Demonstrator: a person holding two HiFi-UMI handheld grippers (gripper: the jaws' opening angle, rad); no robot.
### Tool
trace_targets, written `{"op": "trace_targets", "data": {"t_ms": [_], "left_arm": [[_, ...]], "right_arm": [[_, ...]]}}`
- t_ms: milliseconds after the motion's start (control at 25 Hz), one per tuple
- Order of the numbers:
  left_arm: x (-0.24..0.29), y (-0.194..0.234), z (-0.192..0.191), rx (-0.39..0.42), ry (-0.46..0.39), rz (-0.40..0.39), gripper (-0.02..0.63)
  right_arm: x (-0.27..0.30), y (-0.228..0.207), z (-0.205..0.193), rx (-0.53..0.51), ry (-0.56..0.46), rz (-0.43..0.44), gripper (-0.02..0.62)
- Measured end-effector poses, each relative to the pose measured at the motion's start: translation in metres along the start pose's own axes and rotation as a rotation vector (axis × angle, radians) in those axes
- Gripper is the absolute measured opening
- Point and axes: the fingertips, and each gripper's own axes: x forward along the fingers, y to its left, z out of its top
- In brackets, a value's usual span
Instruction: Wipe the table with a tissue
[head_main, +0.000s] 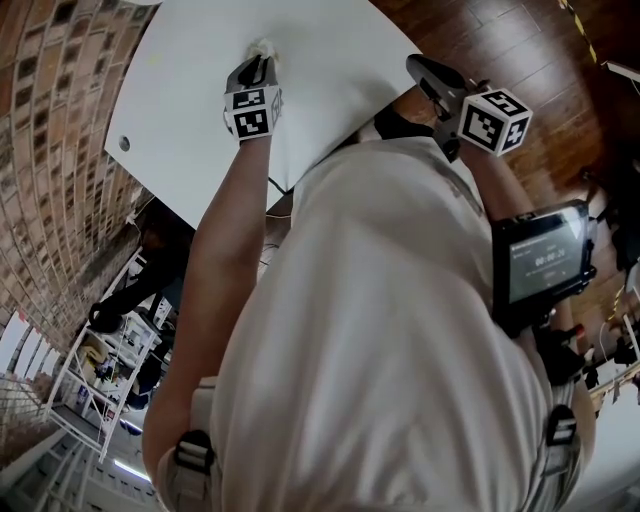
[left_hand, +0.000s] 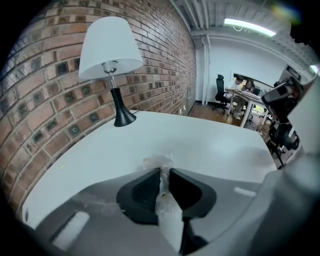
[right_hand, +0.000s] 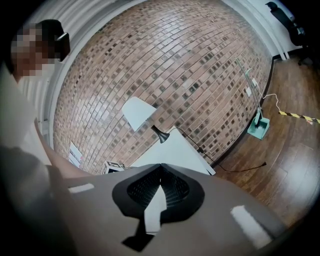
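A crumpled white tissue (head_main: 264, 47) lies pressed on the white table (head_main: 190, 90), and my left gripper (head_main: 258, 63) is shut on it, pointing steeply down. In the left gripper view the tissue (left_hand: 159, 162) sticks out between the two dark pads and bunches up just past the left gripper's (left_hand: 164, 173) tips, with the table (left_hand: 200, 145) stretching ahead. My right gripper (head_main: 416, 63) hovers off the table's right edge, near the person's body. In the right gripper view the right gripper (right_hand: 161, 166) has its jaws shut with nothing between them, facing the table (right_hand: 175, 152) from the side.
A lamp with a white shade (left_hand: 111, 50) and black base stands at the table's far end by the brick wall (left_hand: 60, 100). A round hole (head_main: 125, 143) marks the table's left corner. Wooden floor (head_main: 520, 50) lies to the right. Desks and office chairs (left_hand: 220, 92) stand beyond.
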Motion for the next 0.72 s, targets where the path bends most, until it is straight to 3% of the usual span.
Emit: {"op": "trace_targets", "data": {"t_ms": [80, 160, 360, 480, 600, 720], "left_arm": [[0.003, -0.012, 0.005, 0.008, -0.011, -0.020, 0.061], [0.008, -0.038, 0.011, 0.070, -0.026, -0.085, 0.061], [0.011, -0.153, 0.025, 0.286, -0.066, -0.324, 0.060], [0.004, -0.207, 0.022, 0.335, -0.063, -0.445, 0.059], [-0.008, -0.233, 0.013, 0.364, -0.019, -0.606, 0.058], [-0.031, -0.236, -0.012, 0.367, 0.125, -0.813, 0.056]], "right_arm": [[-0.001, -0.002, 0.001, 0.003, -0.003, -0.005, 0.008], [-0.002, -0.004, 0.002, 0.005, -0.009, -0.013, 0.008], [-0.008, -0.016, 0.014, 0.016, -0.053, -0.050, 0.008], [-0.012, -0.019, 0.019, 0.013, -0.065, -0.065, 0.008], [-0.015, -0.022, 0.023, 0.013, -0.073, -0.075, 0.008], [-0.014, -0.021, 0.024, 0.015, -0.074, -0.072, 0.008]]}}
